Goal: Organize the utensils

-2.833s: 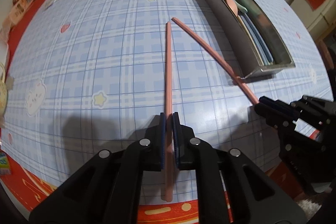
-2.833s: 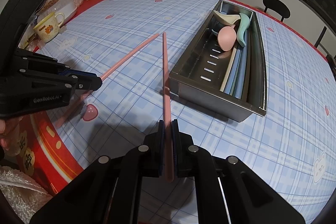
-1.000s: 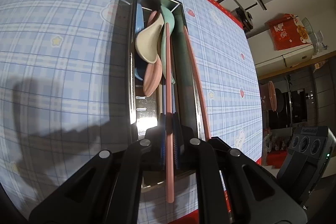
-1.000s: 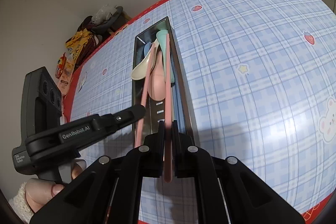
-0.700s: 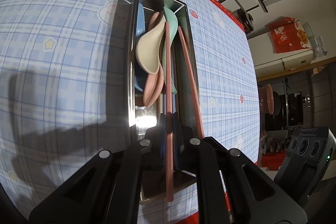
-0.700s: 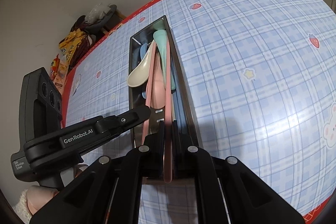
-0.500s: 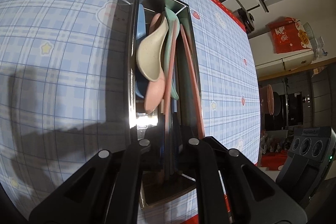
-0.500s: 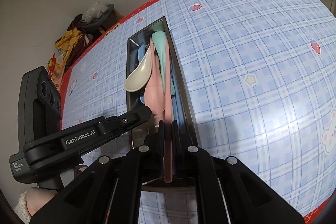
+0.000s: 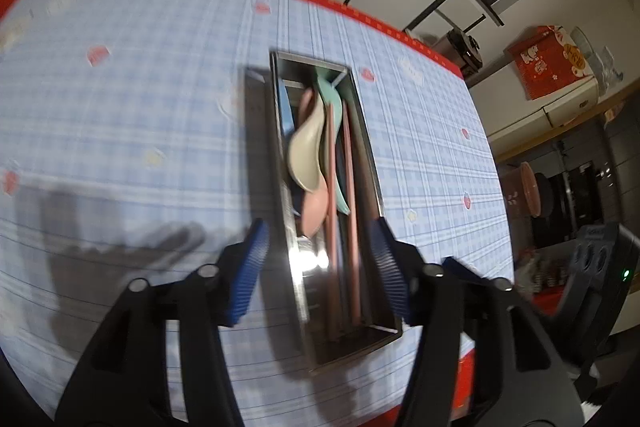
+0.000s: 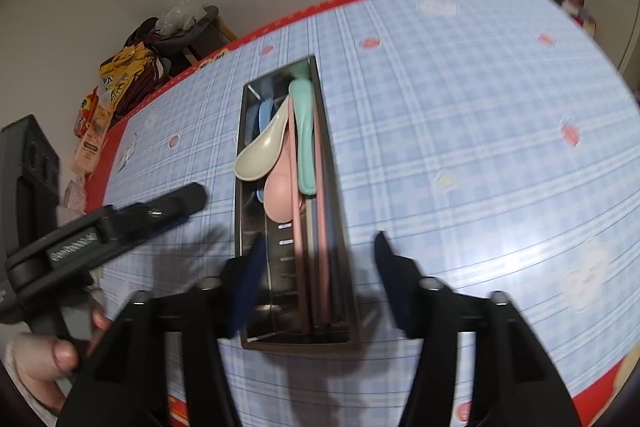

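Grippers, left (image 9: 320, 267) and right (image 10: 318, 277), tilted downward above tray (image 9: 370, 163), jaws just opened, empty

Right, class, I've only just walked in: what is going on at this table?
A person is tidying utensils with a hand-held gripper in each hand. Both pink chopsticks now lie lengthwise in the metal tray on the checked tablecloth, beside the cream spoon, pink spoon and mint spoon. The left hand-held gripper and right hand-held gripper have just been opening; both stand open above the tray with nothing held.
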Tool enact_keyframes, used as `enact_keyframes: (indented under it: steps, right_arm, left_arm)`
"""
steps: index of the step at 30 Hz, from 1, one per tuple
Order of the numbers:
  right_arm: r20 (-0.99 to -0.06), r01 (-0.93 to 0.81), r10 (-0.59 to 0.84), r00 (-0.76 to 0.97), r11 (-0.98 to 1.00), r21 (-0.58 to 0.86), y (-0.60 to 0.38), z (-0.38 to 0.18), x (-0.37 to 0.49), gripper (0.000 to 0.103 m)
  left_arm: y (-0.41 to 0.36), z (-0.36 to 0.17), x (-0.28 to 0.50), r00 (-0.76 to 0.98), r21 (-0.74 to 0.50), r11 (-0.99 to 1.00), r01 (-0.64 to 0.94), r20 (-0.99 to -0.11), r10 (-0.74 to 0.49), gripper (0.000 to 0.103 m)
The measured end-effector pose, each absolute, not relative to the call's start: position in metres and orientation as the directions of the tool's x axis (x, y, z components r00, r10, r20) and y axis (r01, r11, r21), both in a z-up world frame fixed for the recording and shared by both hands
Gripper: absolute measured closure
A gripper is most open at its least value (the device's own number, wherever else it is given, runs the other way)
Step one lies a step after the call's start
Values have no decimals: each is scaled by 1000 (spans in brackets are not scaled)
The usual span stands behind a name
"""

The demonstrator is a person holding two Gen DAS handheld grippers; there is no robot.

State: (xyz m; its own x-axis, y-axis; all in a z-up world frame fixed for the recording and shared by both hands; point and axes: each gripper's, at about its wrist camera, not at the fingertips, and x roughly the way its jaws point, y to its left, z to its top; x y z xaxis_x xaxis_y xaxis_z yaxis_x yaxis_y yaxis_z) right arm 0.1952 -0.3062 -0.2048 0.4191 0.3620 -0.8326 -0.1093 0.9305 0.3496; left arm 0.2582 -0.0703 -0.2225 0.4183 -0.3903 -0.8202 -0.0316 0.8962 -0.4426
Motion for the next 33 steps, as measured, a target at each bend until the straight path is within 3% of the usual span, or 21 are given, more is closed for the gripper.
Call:
enact_keyframes:
  steps: [1,3,4,8,16,22,26,30,33]
  right_arm:
    - [-830,-116,350,434,935,334,-308,-199,193,22]
    - [-821,-142,330,465,944,299,-310,-185,188,14]
    - [-818,-159,312,483,950,268,-311,-175,184,10]
    - [-799,-209,280,531,958,197,-315,-145,171,6]
    - [-712,-245,227,665,966,79,-334,-74,133,6]
    - [-622,-243,203,756,970,21,-344,-27,102,6]
    - [-570,-237,180,802,971,-25,-346,-3,84,6]
    - [-539,-243,189,821,969,-30,-348,10,69,6]
    - [-524,-226,162,836,972,-60,-349,15,62,6]
  left_arm:
    - [-65,-217,254,430,-428,904,-23,-820,-377,38]
    - [-61,-201,247,461,-392,920,-9,-818,-344,21]
    - [-58,-189,242,490,-366,931,6,-810,-322,19]
    - [-56,-154,224,556,-275,960,51,-791,-256,7]
    - [-60,-81,171,688,-124,986,108,-707,-164,6]
    - [-66,-33,132,765,-30,999,41,-642,-51,6]
    - [-71,-8,109,799,-33,999,25,-600,-40,6]
    - [-71,1,93,798,-116,993,38,-595,-100,6]
    - [-74,2,83,805,-75,997,-3,-592,-42,6]
